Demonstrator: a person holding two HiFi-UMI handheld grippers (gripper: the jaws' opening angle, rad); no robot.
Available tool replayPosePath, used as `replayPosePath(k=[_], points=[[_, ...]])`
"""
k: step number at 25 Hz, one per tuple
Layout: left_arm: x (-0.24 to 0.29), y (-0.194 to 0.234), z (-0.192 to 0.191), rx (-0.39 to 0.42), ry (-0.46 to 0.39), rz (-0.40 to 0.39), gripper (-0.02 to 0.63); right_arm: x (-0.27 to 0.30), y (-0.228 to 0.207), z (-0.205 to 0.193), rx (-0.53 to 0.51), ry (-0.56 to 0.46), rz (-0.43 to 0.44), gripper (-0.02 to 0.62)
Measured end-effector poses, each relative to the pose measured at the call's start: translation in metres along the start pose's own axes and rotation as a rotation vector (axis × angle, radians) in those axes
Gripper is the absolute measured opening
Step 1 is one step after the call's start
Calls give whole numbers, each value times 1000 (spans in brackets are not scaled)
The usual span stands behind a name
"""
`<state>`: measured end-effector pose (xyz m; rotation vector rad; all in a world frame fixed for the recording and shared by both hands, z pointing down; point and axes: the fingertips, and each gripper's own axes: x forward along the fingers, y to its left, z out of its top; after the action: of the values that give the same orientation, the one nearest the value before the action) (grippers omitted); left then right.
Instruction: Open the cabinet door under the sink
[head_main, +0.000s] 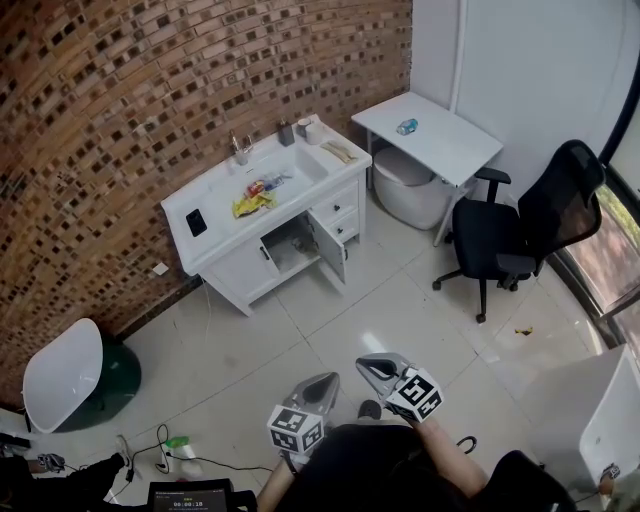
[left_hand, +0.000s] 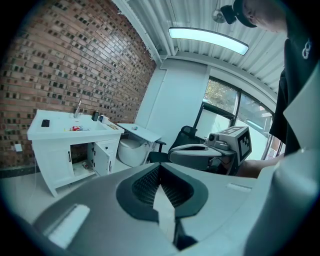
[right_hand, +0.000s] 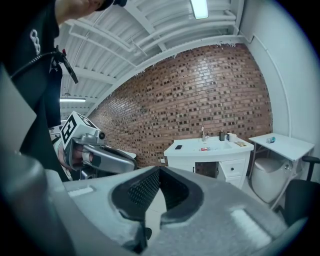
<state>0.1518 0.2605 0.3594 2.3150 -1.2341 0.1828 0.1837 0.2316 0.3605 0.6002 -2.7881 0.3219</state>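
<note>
The white sink cabinet (head_main: 225, 235) stands against the brick wall, far across the tiled floor from me. Its right-hand door (head_main: 329, 246) under the basin is swung open and shows a dark compartment (head_main: 290, 247); the left-hand door (head_main: 243, 270) is closed. Both grippers hang low in front of my body, nothing between their jaws. The left gripper (head_main: 330, 379) and the right gripper (head_main: 364, 364) are shut, tips together. In the left gripper view the cabinet (left_hand: 55, 150) with its open door (left_hand: 102, 157) lies beyond the shut left gripper (left_hand: 160, 167). In the right gripper view the right gripper (right_hand: 160, 170) is also shut, short of the cabinet (right_hand: 227, 150).
Snack packets (head_main: 255, 195), a black phone (head_main: 196, 222) and a faucet (head_main: 240, 148) are on the sink top. A white desk (head_main: 440, 140) with a can (head_main: 407, 127), a round white tub (head_main: 408, 192) and a black office chair (head_main: 520, 235) stand to the right. Cables (head_main: 165, 450) lie at lower left.
</note>
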Motion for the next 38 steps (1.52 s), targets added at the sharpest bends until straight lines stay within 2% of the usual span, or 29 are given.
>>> replayPosePath(k=[38], points=[[8,-7,-7,6,17,15,16,-5,-8,-9,4,19,19,-8]])
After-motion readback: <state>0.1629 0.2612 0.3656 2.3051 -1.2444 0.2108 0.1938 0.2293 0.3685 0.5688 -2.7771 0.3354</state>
